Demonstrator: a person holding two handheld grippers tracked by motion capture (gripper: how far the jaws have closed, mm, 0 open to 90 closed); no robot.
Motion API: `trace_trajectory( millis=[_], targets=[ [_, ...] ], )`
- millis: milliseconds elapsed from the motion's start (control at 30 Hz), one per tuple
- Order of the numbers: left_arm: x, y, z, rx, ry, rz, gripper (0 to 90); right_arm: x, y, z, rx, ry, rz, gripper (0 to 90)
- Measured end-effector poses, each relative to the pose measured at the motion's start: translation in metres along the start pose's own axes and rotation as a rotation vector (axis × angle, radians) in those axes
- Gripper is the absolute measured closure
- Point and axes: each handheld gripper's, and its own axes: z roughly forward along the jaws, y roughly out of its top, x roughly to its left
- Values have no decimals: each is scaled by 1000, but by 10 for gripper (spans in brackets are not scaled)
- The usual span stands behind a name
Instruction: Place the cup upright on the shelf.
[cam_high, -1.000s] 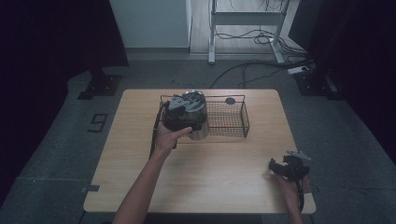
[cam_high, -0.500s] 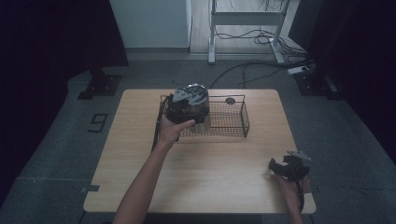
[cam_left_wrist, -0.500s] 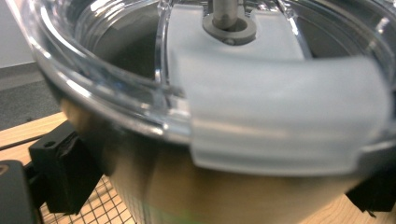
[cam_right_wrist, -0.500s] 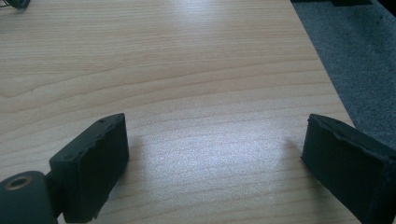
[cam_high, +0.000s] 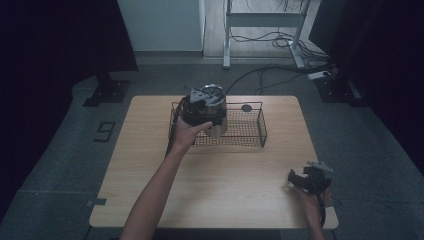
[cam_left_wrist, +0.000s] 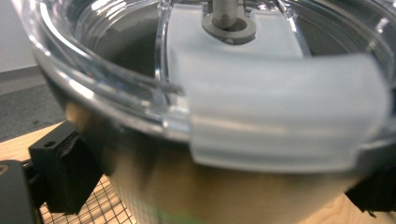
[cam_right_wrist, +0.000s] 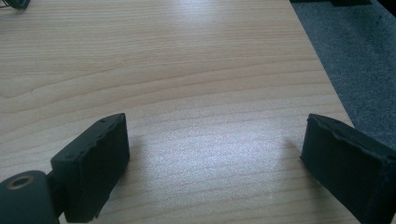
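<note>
Left gripper (cam_high: 202, 112) clamping a steel tumbler (cam_high: 216, 116) with a clear lid (cam_left_wrist: 280, 107), holding it up over the left end of the wire basket (cam_high: 250, 131). Lowering and release probably remaining. Right gripper (cam_high: 305, 179) spread wide, resting idle on the surface (cam_right_wrist: 201, 84) near its right edge.

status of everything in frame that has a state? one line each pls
left gripper: shut on the steel tumbler, jaws on either side of its body.
steel tumbler: upright, held over the basket's left end; whether it touches the mesh, can't tell.
clear lid: on the tumbler.
wire basket: upright on the table, a small dark round item at its back edge.
right gripper: open, empty, low over the table.
</note>
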Motion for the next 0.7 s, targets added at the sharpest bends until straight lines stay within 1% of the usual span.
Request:
trace_trajectory(
  millis=[67,100,167,267,400,500,567,633,700],
  targets=[
    [3,0,5,5,14,-12,39,0,0,0,0,0,0,77],
    [4,0,7,11,13,-15,39,0,0,0,0,0,0,77],
    [6,-1,12,16,16,-19,39,0,0,0,1,0,2,77],
    [9,-2,17,25,32,-15,39,0,0,0,1,0,1,77],
    [14,-4,24,34,43,-32,39,0,0,0,1,0,1,78],
    [17,-6,30,45,60,-25,39,0,0,0,1,0,1,79],
    [19,-7,33,54,59,-31,39,0,0,0,1,1,0,79],
    [22,-8,36,53,54,-50,39,0,0,0,1,0,0,79],
    [24,-9,39,53,59,-53,39,0,0,0,1,0,0,80]
  ],
)
